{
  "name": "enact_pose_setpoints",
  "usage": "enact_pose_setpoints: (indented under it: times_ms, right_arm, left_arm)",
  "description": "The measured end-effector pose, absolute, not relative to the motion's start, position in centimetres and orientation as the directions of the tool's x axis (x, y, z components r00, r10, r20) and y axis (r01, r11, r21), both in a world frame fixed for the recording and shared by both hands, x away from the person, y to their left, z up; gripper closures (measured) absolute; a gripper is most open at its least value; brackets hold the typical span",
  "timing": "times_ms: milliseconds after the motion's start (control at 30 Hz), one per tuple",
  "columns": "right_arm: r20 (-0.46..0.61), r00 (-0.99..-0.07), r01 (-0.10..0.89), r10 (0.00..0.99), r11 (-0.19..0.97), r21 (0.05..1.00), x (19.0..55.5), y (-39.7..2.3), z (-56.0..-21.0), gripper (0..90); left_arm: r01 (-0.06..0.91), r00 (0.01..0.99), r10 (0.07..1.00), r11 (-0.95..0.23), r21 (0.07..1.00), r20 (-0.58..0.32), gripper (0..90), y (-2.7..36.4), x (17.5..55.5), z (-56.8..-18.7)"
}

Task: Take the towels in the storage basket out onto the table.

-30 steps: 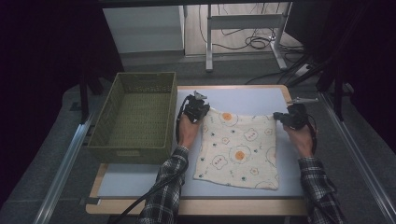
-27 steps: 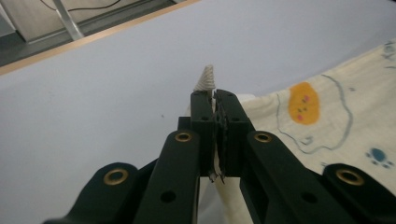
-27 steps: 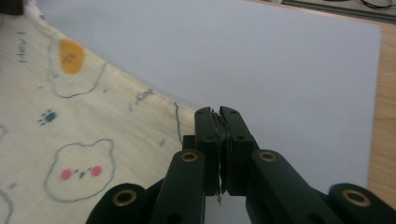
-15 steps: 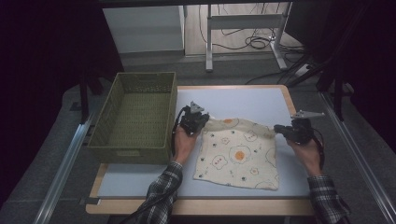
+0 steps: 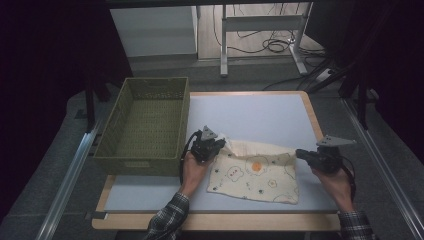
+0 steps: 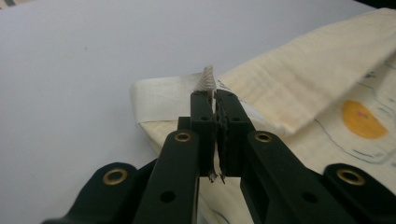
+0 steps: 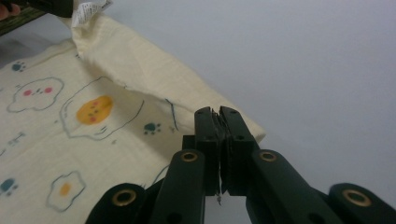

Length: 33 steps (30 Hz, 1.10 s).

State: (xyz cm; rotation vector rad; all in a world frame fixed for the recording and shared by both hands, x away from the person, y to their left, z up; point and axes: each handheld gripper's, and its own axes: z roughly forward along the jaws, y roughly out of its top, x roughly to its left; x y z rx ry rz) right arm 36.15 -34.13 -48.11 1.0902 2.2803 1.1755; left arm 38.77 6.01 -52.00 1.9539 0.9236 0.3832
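A cream cloth (image 5: pixel 255 172) printed with fried eggs and small paw marks lies on the pale blue worktop (image 5: pixel 260 115), on the near half, with its far edge folded back toward the person so that the plain underside shows as a band along the top.

The left claw (image 5: pixel 218 143) grips the far left corner of that folded edge. In the left gripper view its two black jaws are pressed together on the cloth (image 6: pixel 299 93), and a small peak of woven fabric pokes up just beyond their tips. The left hand (image 5: pixel 192 167) holds it from below, with a plaid sleeve (image 5: pixel 167 222) behind.

The right claw (image 5: pixel 301 154) has the far right corner. In the right gripper view the jaws are closed tight on the cloth (image 7: pixel 93 135), a thin sliver of fabric showing between them. The right hand (image 5: pixel 335 180) holds it at the worktop's right side.

A green woven basket (image 5: pixel 142 125) stands on the left part of the worktop, just beside the left claw. Beyond the worktop, cables (image 5: pixel 270 45) lie on the floor.
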Motion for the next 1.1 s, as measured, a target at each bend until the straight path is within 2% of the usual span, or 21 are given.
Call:
enact_pose_setpoints:
  times_ms: [433, 767, 1100]
  right_arm:
    - [0.04, -0.67, 0.451, 0.741, 0.364, 0.815, 30.9, -35.1, -48.1, 87.0]
    - [0.044, -0.705, 0.446, 0.708, 0.394, 0.804, 27.7, -34.9, -48.3, 87.0]
    - [0.072, -0.727, 0.474, 0.683, 0.423, 0.772, 25.4, -34.4, -50.5, 86.6]
  left_arm:
    - [0.449, 0.7, 0.698, -0.27, 0.852, -0.148, 86.5, 7.1, 34.1, -52.4]
    - [0.426, 0.72, 0.681, -0.283, 0.859, -0.133, 86.0, 7.5, 31.0, -52.1]
    - [0.429, 0.734, 0.669, -0.321, 0.844, -0.119, 85.3, 8.1, 28.6, -52.7]
